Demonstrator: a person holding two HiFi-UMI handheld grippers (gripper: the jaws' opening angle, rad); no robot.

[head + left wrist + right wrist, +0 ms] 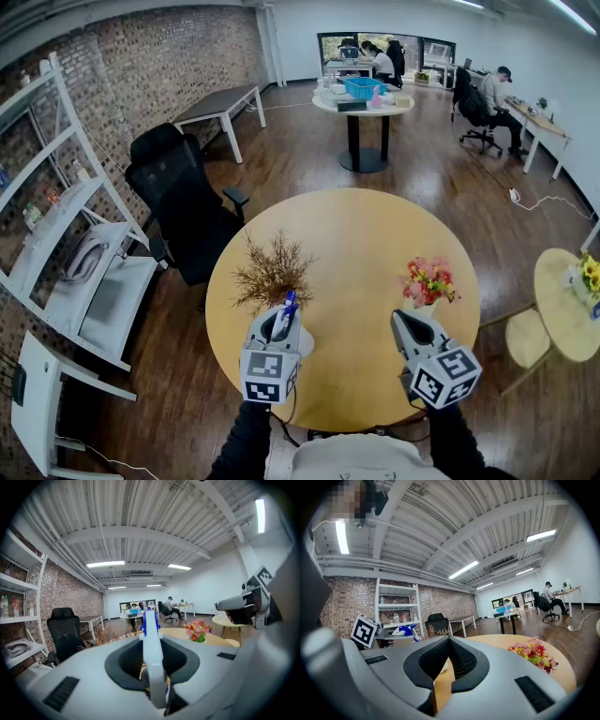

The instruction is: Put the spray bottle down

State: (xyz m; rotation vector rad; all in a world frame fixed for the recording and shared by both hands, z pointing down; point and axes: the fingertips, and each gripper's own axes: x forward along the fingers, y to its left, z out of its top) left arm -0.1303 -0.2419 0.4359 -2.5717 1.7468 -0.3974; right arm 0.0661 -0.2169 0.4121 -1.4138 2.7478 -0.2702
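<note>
Two grippers are held over the near edge of the round table (375,225), side by side and well apart. The left gripper (280,326) has its jaws clamped on the spray bottle (286,307). The bottle stands roughly upright between them, blue nozzle uppermost, over the table's near-left part. Its lower end is hidden beneath the gripper, so contact with the tabletop cannot be confirmed. The upright attitude is judged deliberate, since it presents the base to the table for setting down. A dried sprig (272,272) stands on the table just beyond this gripper and limits forward travel. The right gripper (401,323) has its jaws pressed together with nothing between them. It sits over the table's near-right part, just short of the flowers (428,281). It is judged idle and kept aside so that it leaves the left side unobstructed. The task appears incomplete, as the bottle remains gripped. Bare tabletop between sprig and flowers offers room to place it.
</note>
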